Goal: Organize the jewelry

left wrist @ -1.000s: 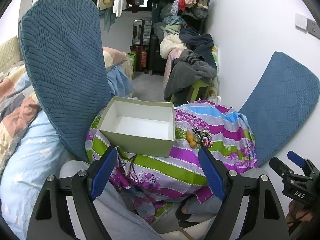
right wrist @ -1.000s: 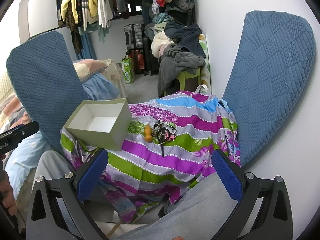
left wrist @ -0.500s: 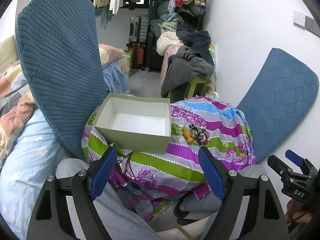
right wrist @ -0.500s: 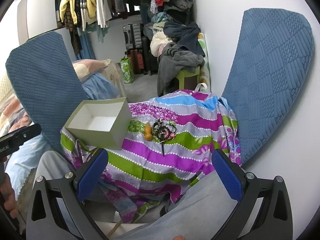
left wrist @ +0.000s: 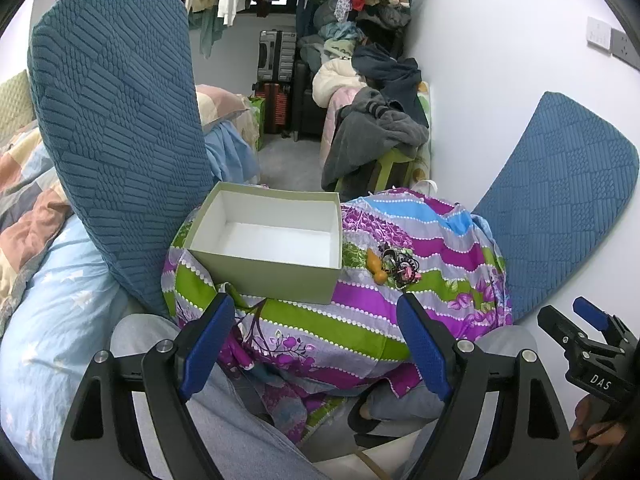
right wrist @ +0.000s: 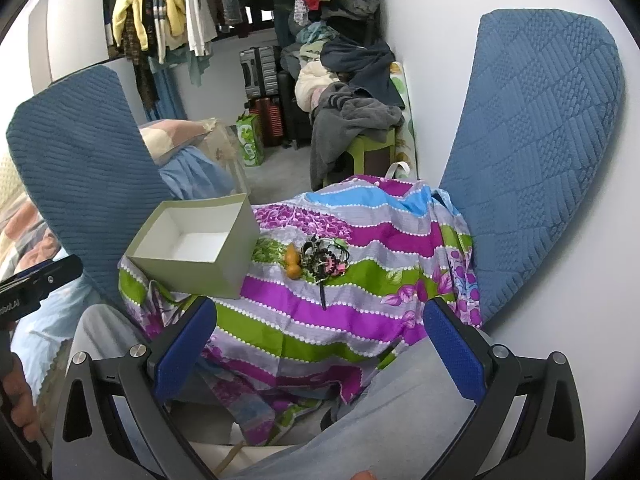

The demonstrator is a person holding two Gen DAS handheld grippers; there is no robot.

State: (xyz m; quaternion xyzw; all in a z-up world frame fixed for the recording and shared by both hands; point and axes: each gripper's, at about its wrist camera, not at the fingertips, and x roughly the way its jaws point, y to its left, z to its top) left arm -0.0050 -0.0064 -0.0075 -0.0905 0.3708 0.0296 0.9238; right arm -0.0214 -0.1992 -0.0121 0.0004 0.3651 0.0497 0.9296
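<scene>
Two hand-held grippers wait low, both spread wide and holding nothing: the left hand-held gripper [left wrist: 316, 340] and the right hand-held gripper [right wrist: 320, 344]; they hang back so each can see the work. An empty box [left wrist: 276, 240] sits on the striped cloth [left wrist: 360, 320], ready for filling; the jewelry pile [right wrist: 324, 260] lies just beside it at 3 o'clock, with an orange gourd charm [right wrist: 293, 264] touching the pile. Compared with a second ago, the left view has tipped down a little; nothing on the cloth has moved.

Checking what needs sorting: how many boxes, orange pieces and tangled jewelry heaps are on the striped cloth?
Boxes: 1, the open green box, empty inside
Orange pieces: 1, the orange piece
Tangled heaps: 1, the dark jewelry heap; separate pieces can't be counted
Total: 3
</scene>
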